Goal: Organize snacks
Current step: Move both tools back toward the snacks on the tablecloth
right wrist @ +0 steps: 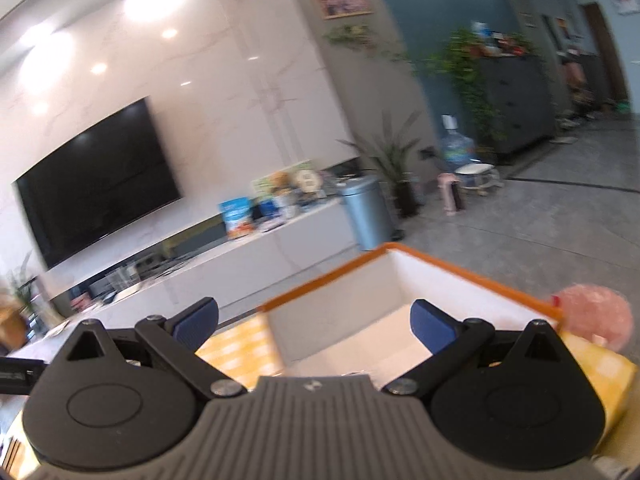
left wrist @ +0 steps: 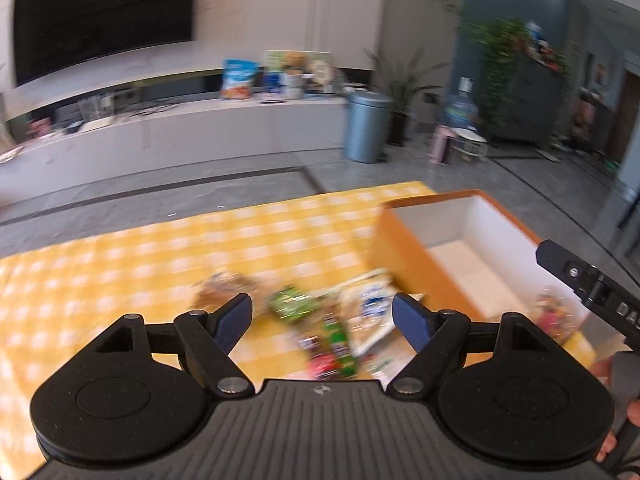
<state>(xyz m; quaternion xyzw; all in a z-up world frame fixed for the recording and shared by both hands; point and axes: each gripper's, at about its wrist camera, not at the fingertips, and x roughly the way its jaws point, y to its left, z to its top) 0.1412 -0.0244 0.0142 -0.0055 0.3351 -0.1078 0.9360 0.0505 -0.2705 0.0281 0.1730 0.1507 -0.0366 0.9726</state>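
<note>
Several blurred snack packets [left wrist: 320,320] lie in a heap on the yellow checked tablecloth [left wrist: 140,260], among them a green packet [left wrist: 290,304] and a clear one with a blue label [left wrist: 370,300]. My left gripper [left wrist: 322,314] hovers over the heap, open, with nothing between its blue pads. To the right stands an orange box with a white inside [left wrist: 460,248], with a pinkish packet [left wrist: 554,314] near its right end. My right gripper [right wrist: 314,322] is open above the box [right wrist: 400,280], holding nothing. A pink round thing [right wrist: 596,316] sits past the box's right rim.
The other gripper's black body [left wrist: 588,280] juts in at the right, with a hand [left wrist: 608,440] below it. Beyond the table lie a grey floor, a white TV bench [left wrist: 200,128] with bags, a grey bin [left wrist: 366,126], plants and a water jug [left wrist: 460,110].
</note>
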